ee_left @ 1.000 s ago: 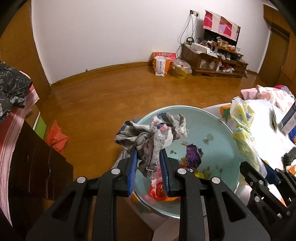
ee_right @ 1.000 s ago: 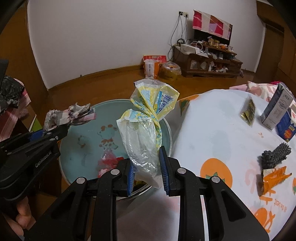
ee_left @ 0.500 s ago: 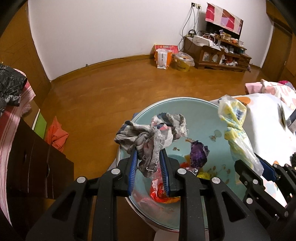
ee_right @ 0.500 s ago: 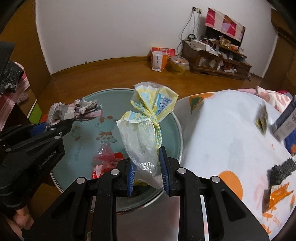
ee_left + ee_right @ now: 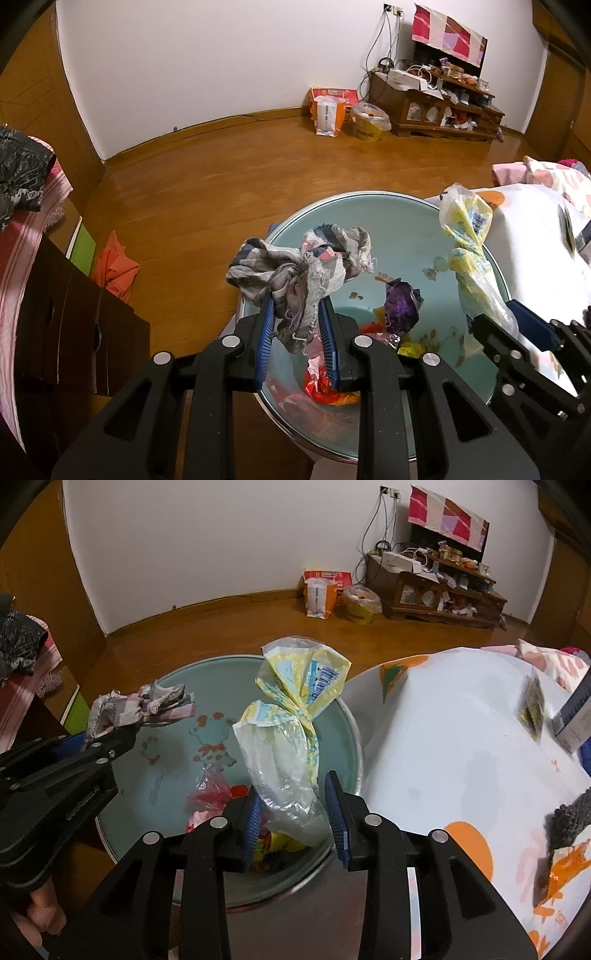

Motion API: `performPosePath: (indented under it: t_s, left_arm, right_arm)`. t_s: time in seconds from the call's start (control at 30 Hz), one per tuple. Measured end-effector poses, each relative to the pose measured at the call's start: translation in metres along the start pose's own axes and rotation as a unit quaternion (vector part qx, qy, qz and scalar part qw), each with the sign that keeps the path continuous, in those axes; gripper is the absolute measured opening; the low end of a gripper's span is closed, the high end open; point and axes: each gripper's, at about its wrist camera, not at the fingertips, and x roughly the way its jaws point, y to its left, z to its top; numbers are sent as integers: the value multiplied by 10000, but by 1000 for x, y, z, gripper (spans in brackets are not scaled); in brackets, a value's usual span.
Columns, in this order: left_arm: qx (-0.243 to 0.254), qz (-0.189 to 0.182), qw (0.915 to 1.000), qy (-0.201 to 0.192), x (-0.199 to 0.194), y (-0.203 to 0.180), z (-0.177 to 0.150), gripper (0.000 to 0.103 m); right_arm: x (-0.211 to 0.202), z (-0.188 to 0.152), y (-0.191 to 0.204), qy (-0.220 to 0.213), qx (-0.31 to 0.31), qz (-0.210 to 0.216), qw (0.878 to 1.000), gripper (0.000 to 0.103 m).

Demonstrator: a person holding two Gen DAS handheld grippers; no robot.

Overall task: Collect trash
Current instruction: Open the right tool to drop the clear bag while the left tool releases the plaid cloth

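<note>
Currently your left gripper (image 5: 295, 332) clamps the rag (image 5: 295, 266); right gripper (image 5: 295, 812) fingers parted, bag (image 5: 288, 746) loose between them: it may miss the basin (image 5: 351, 716).

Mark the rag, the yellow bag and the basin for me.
rag (image 5: 295, 267), left wrist view, on the bunched middle above the gripper.
yellow plastic bag (image 5: 291, 716), right wrist view, on the twisted neck.
basin (image 5: 166, 775), right wrist view, on its bare teal inner wall.
</note>
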Motion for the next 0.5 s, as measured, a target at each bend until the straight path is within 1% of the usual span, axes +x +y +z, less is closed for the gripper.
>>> performPosePath:
  t_s: [0.17, 0.37, 0.47, 0.5]
  left_arm:
    - [11, -9, 10000, -2, -1, 0, -1, 24]
    - [25, -4, 10000, -10, -2, 3, -2, 24]
    - [19, 10, 10000, -18, -3, 4, -1, 24]
    - [16, 12, 10000, -27, -3, 4, -1, 24]
  right_arm:
    - [-12, -6, -6, -88, 127, 7, 9999, 34]
    - [-15, -8, -6, -96, 99, 29, 9999, 40]
    - [-20, -7, -5, -181, 68, 72, 9998, 47]
    - [-23, -7, -4, -230, 34, 79, 9997, 51]
